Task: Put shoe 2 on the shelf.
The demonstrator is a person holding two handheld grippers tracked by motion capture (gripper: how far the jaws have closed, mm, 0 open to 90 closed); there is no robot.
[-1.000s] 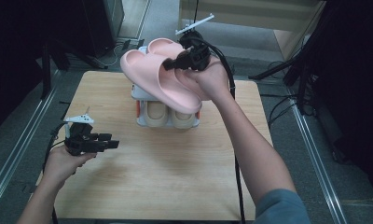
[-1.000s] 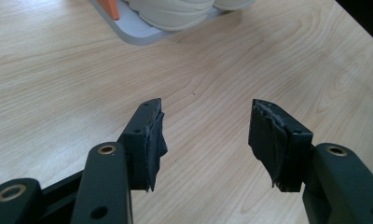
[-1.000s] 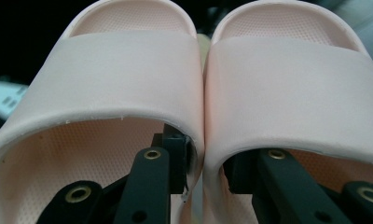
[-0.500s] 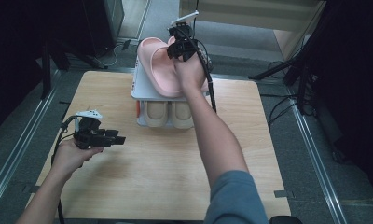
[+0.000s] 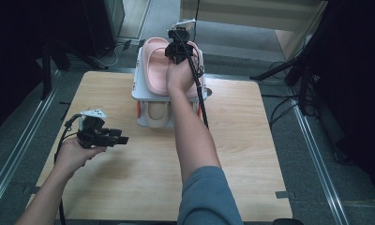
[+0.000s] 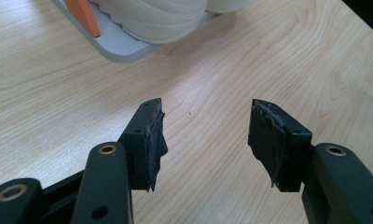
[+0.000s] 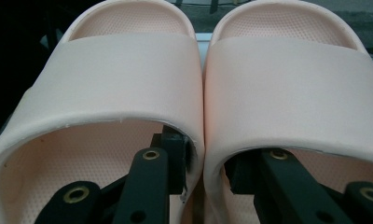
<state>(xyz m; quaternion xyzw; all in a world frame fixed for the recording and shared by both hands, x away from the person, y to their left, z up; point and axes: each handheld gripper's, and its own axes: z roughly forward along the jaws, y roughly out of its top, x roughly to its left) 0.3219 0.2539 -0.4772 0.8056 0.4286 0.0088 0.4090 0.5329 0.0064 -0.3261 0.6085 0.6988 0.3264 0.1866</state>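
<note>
Pink slippers (image 5: 158,70) gripped as a pair on the top tier of a small white rack (image 5: 138,89).

Nearest the person, the left gripper (image 5: 122,139) hovers above the pale wood-grain table (image 5: 251,150) short of the rack, its black jaws spread wide with nothing between them. On the rack's lower tier sits a cream, ridged-sole pair of shoes (image 5: 153,114). Above it, the right gripper (image 5: 178,47) has one jaw inside each slipper, clamping their two touching inner walls (image 7: 204,140); its jaws are partly closed. The slippers are smooth, matte foam, thick and rounded, with broad straps (image 7: 287,88) and finely dimpled footbeds (image 7: 128,18).
</note>
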